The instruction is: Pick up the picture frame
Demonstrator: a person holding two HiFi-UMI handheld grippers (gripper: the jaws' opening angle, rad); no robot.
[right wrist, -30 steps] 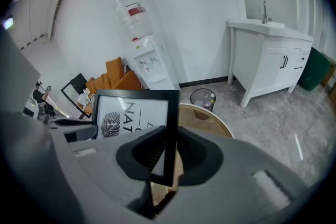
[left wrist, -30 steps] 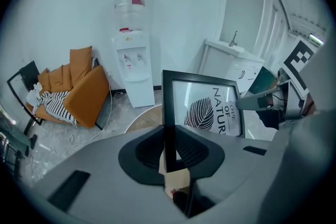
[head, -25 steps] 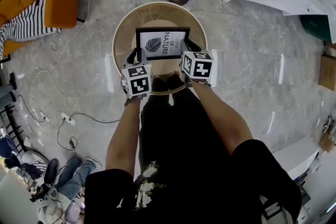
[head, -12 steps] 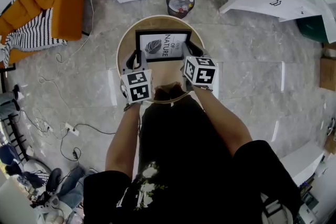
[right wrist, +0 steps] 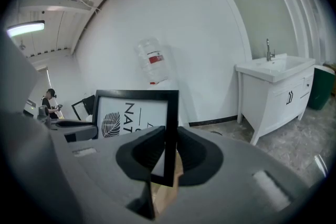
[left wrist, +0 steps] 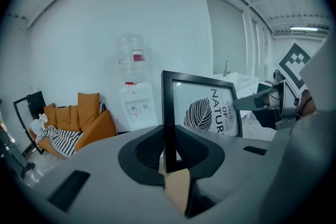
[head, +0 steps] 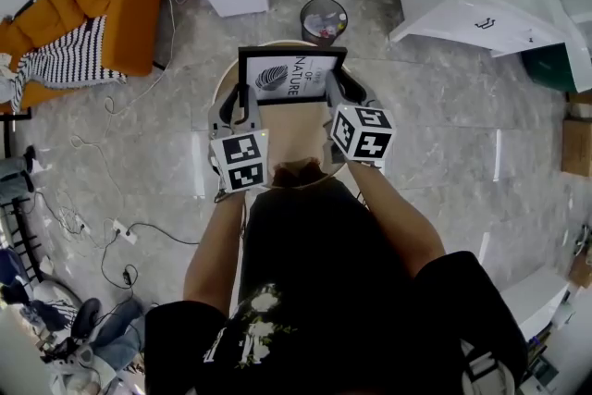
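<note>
- Picture frame (head: 292, 75) looks clear of the round table (head: 296, 132), held above it, print facing the person.
- Left gripper (left wrist: 169, 150) pinches the frame's left black edge low down. Right gripper (right wrist: 169, 157) pinches the right edge the same way.
- Only thin edges are gripped, so I'd match both hands' height and spacing. A twist or spread could lever the frame out.
- Use a constant squeeze and a slow lift, with no tilt toward the wastebasket (head: 323, 18).

The print in the picture frame (head: 292, 76) reads "OF NATURE"; a smaller word above it is illegible. The red label on the water bottle (left wrist: 131, 55) cannot be read.
</note>
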